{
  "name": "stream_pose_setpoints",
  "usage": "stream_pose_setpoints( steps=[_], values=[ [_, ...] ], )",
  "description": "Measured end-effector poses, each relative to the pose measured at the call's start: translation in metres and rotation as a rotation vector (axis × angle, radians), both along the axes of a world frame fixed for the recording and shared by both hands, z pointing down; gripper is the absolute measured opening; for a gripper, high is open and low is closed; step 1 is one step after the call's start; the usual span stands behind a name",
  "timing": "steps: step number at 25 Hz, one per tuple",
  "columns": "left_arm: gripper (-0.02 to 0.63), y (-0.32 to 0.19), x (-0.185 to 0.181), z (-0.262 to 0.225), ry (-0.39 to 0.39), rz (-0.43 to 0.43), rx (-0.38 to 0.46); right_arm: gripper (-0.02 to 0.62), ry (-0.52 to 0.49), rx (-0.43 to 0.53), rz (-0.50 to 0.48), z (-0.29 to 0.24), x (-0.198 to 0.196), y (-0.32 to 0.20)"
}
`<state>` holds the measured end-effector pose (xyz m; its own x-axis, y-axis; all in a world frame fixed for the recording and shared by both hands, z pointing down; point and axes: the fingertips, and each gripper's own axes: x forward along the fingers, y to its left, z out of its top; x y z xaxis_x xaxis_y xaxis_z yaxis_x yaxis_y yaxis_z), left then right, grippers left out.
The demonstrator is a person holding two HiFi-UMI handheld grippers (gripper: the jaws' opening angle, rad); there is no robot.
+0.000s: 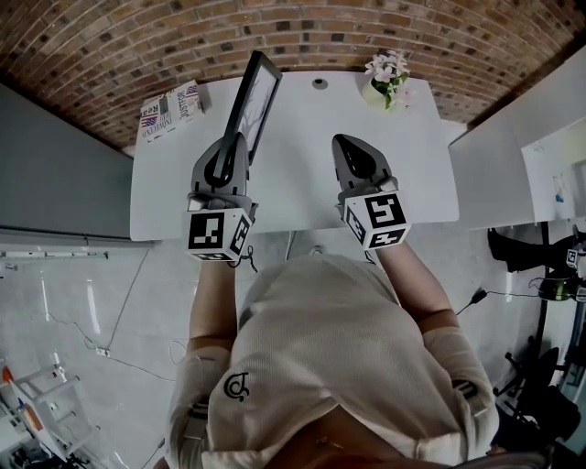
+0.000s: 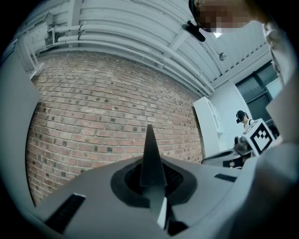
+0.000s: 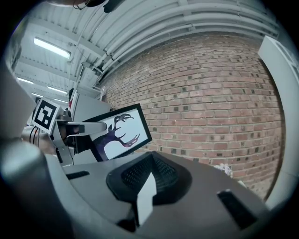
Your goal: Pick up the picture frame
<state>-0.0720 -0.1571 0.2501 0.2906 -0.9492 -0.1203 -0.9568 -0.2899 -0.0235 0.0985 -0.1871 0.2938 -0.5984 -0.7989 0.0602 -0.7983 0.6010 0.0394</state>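
Grips the picture frame (image 1: 259, 92) in the left gripper (image 1: 231, 147), just left of centre in the upper half of the head view, jaws clamped on the frame's near edge. Stands edge-on there, black-bordered and tilted, top end leaning toward the brick wall (image 1: 302, 27) along the top of the picture, over the white table (image 1: 293, 183); cannot tell whether the lower edge clears the tabletop. From the left gripper view, shows only as a thin dark blade rising at bottom centre from between the pressed pads, with bricks behind. Holds the right gripper (image 1: 345, 142) just right of centre in the head view, level with the left one and well apart from it, above the table, jaws fully together and nothing between them. From the right gripper view, shows the same closed, empty jaws at bottom centre and, at middle left, the frame's face: a dark antlered stag silhouette on white, pinched at its left side by the left gripper. Elsewhere on the table: a folded newspaper (image 1: 169, 112) at the upper left corner, and a small pot of pale flowers (image 1: 386, 78) at upper right, near the wall.
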Motion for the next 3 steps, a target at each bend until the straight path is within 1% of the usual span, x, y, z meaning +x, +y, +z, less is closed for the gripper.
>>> stream_pose_setpoints(
  steps=[3],
  values=[
    [0.021, 0.0013, -0.0007, 0.0017, 0.008, -0.002, -0.003, 0.006, -0.003, -0.001, 0.001, 0.0022, 0.0005, 0.0014]
  ],
)
